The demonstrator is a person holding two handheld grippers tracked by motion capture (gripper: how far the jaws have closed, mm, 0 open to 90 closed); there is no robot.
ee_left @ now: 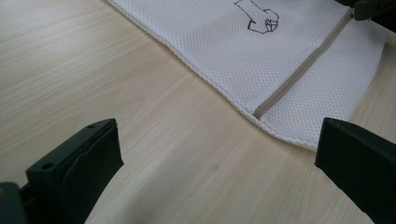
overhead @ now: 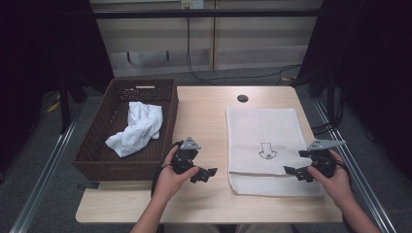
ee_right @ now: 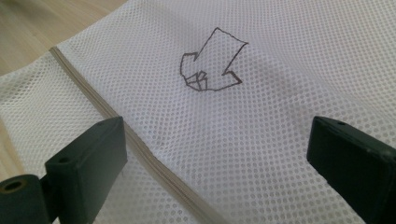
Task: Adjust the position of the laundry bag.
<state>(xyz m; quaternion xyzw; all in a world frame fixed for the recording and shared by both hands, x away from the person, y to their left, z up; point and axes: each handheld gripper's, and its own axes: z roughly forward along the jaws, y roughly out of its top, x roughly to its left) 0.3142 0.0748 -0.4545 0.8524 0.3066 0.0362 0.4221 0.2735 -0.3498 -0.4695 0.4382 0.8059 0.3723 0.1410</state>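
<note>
Fingers of both grippers stand spread wide and hold nothing. The left gripper (overhead: 203, 174) hovers over bare table (overhead: 204, 111) just beside the near left corner of the mesh laundry bag (overhead: 265, 131), while the right gripper (overhead: 297, 171) hangs over the bag's near right part, close to the zipper (ee_right: 140, 154). The bag lies flat on the right half of the table, well apart from the white cloth (overhead: 137, 127) that sits crumpled in the wicker basket (overhead: 92, 162). Thin mesh like this looks light, limp and prone to sliding on smooth wood. A pinch at the hemmed edge or beside the zipper would likely hold best, since the flat middle offers nothing to bite.
</note>
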